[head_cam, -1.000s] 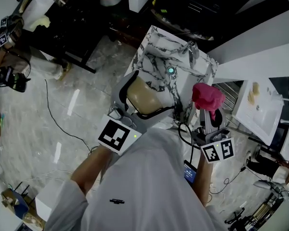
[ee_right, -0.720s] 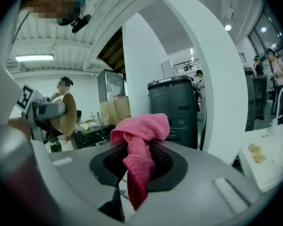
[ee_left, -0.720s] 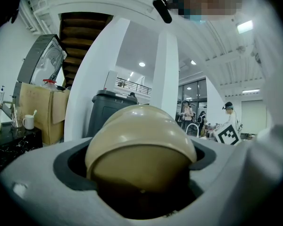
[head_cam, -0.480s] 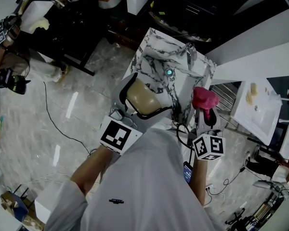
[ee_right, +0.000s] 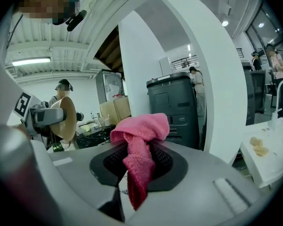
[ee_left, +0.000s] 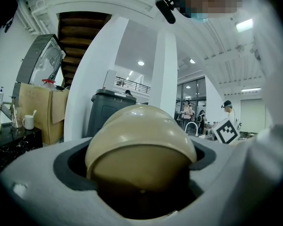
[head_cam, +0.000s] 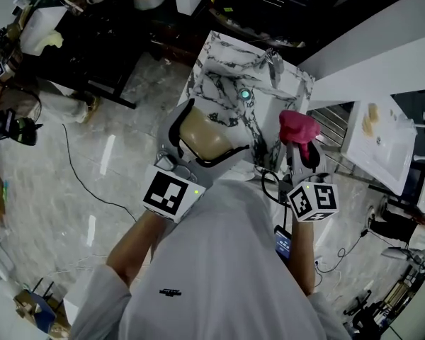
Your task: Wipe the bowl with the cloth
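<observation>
Clamping the tan bowl (ee_left: pixel 140 140) between its jaws, the left gripper (ee_left: pixel 141 178) holds it aloft; the right gripper (ee_right: pixel 137 173) pinches the pink cloth (ee_right: pixel 142 135), apart from the bowl, so wiping seemingly has not yet begun.

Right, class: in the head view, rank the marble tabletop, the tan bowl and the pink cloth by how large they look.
Largest to smallest:
1. marble tabletop
2. tan bowl
3. pink cloth
The bowl and cloth are held nearer the camera than the tabletop, so their true sizes stay unsure.
</observation>
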A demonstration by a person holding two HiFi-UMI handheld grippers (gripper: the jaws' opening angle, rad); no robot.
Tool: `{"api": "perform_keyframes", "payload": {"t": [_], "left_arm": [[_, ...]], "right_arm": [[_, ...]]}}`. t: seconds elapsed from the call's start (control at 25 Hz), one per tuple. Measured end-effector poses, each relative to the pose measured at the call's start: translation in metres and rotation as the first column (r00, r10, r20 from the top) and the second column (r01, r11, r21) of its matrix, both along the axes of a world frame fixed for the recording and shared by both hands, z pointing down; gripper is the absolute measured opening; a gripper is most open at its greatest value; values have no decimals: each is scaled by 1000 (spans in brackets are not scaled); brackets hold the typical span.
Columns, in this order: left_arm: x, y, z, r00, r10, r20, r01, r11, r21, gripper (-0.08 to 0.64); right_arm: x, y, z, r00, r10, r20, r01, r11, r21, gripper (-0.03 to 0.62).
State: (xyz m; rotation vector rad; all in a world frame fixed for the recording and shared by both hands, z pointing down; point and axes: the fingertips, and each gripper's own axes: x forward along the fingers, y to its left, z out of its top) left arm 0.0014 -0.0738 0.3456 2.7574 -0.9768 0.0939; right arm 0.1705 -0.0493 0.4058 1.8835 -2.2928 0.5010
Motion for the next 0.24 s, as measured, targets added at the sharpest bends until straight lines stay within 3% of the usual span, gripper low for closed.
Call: {"api": "perform_keyframes", "payload": {"t": [0.24], "left_arm": [[-6, 1, 5, 999, -19, 28, 19, 1000, 20, 558]], "right_arm": [[-28, -9, 0, 986, -169, -11, 169, 985, -17, 91]]}}
